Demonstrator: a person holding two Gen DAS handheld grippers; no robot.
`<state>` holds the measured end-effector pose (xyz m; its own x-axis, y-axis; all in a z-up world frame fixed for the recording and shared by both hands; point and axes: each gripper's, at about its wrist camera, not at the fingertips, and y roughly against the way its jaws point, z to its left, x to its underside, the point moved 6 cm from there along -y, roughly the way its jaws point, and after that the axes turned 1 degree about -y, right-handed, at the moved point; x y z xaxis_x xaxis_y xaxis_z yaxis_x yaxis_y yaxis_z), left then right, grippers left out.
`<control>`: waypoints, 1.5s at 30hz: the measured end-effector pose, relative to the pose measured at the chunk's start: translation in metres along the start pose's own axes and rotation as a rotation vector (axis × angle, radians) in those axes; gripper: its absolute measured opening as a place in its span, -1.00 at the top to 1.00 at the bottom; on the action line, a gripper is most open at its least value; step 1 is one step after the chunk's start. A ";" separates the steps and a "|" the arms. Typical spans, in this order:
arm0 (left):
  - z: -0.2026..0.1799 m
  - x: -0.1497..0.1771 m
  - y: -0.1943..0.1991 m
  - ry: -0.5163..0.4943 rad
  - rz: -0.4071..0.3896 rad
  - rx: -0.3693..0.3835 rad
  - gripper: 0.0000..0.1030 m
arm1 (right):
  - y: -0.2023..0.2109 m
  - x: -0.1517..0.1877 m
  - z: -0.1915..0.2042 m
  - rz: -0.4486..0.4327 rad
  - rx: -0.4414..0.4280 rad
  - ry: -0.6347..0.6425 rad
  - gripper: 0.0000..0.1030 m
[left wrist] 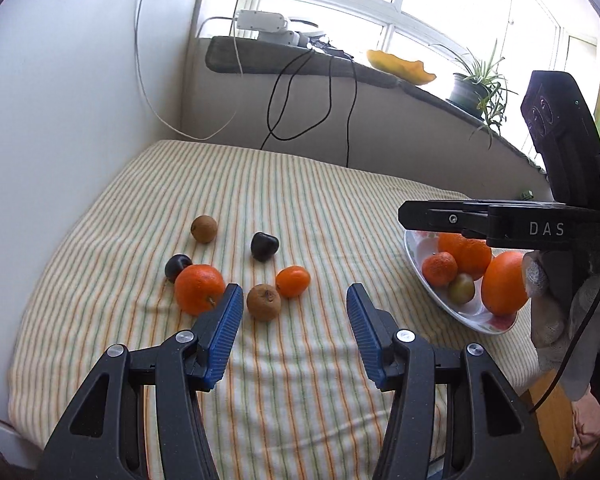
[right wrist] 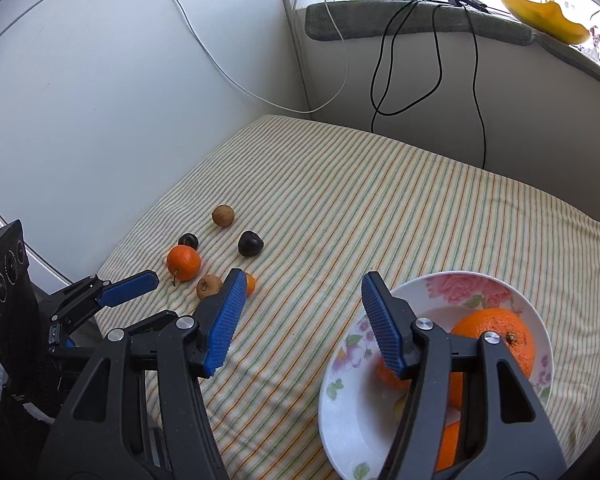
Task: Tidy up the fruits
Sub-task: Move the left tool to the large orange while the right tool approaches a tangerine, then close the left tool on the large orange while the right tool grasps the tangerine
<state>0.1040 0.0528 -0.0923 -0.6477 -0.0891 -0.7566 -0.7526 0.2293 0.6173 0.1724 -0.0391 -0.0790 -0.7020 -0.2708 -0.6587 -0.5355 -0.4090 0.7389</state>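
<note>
Loose fruit lies on the striped cloth: a large orange (left wrist: 199, 289) (right wrist: 183, 263), a small mandarin (left wrist: 293, 281) (right wrist: 251, 283), two brown fruits (left wrist: 264, 302) (left wrist: 204, 229), and two dark plums (left wrist: 264, 246) (left wrist: 177, 266). A floral white plate (left wrist: 414, 254) (right wrist: 340, 408) holds several oranges (left wrist: 505, 283) (right wrist: 496, 338) and a greenish fruit (left wrist: 461, 288). My left gripper (left wrist: 295, 300) is open and empty, just short of the brown fruit and mandarin. My right gripper (right wrist: 304, 286) is open and empty, above the plate's left edge; it shows in the left wrist view (left wrist: 404, 214).
The striped cloth (right wrist: 380, 200) covers the table, with white walls at left and back. Black and white cables (right wrist: 380, 80) hang from the windowsill. A potted plant (left wrist: 474, 84) and a yellow dish (left wrist: 400, 66) stand on the sill.
</note>
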 end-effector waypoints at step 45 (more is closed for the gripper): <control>0.071 0.003 -0.040 0.175 0.069 -0.022 0.23 | -0.119 0.011 0.047 0.273 -0.186 -0.207 0.19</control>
<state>0.1402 0.1127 -0.1346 -0.7075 -0.2418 -0.6641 -0.7065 0.2198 0.6727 0.2067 0.0473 -0.1673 -0.8969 -0.2181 -0.3848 -0.2348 -0.5024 0.8321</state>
